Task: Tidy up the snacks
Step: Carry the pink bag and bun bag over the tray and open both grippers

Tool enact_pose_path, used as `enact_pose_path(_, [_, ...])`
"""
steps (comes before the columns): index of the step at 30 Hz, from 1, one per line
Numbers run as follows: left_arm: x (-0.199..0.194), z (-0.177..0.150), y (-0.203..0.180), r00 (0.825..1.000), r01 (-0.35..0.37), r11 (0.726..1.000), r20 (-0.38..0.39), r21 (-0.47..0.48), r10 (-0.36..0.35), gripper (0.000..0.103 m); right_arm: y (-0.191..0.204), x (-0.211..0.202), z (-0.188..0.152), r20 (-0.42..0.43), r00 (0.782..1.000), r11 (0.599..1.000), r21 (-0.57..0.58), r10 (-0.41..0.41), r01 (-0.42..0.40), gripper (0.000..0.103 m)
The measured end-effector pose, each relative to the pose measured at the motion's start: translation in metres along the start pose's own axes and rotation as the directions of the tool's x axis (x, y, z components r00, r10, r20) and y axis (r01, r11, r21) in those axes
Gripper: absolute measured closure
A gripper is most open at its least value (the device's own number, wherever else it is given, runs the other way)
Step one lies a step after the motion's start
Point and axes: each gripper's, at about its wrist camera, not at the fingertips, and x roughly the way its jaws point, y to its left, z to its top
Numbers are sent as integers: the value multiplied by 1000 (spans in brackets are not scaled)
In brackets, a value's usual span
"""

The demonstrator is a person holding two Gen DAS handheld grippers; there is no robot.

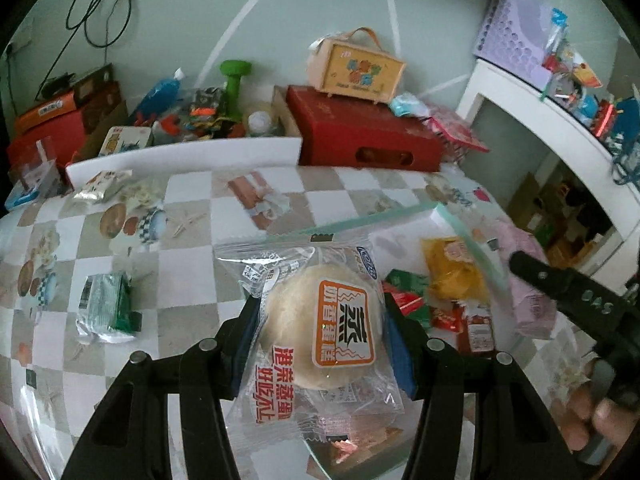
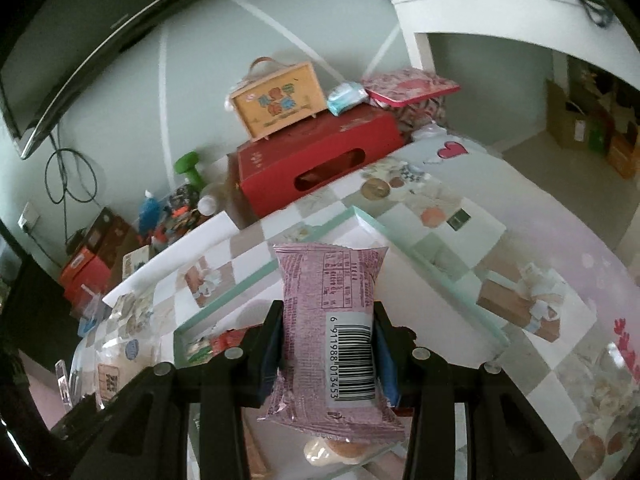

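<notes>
Round pale cake (image 1: 320,324) in crinkly clear wrapper, left gripper (image 1: 320,344).

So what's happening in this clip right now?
A person is sorting snacks on a checkered table, one claw in each hand. The left claw is shut on a clear-wrapped steamed cake; the right claw is shut on a pink snack packet. Both are held over a clear glass tray that already contains a yellow packet and red packets. A green packet lies loose on the table.
</notes>
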Motion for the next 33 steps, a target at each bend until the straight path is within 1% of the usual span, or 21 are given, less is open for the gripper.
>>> enact_pose_path(4, [13,-4,4,1000,-16,1000,-22,-8,16,45,4,8,-3,-27,1000,1000,-12,11,-11,59])
enact_pose_path(7, [21,-8,2,999,-21,1000,-30,7,21,45,9,14,-6,-44,999,999,-29,18,-19,59])
enact_pose_path(14, [37,-14,-6,998,-5,1000,-55,30,6,45,15,29,-15,-95,995,998,-53,22,-27,59])
enact_pose_path(17, [44,-17,-7,997,15,1000,-73,24,-13,45,17,34,-18,-114,993,998,-60,21,-28,59])
enact_pose_path(25, [48,-18,-11,997,23,999,-69,32,-20,45,21,42,-23,-144,989,997,-77,15,-27,59])
enact_pose_path(29, [51,-18,-16,997,30,998,-68,52,-27,45,21,45,-25,-157,987,997,-78,10,-23,59])
enact_pose_path(33, [56,-18,-20,996,46,997,-77,59,-42,45,21,46,-25,-162,987,997,-78,9,-22,59])
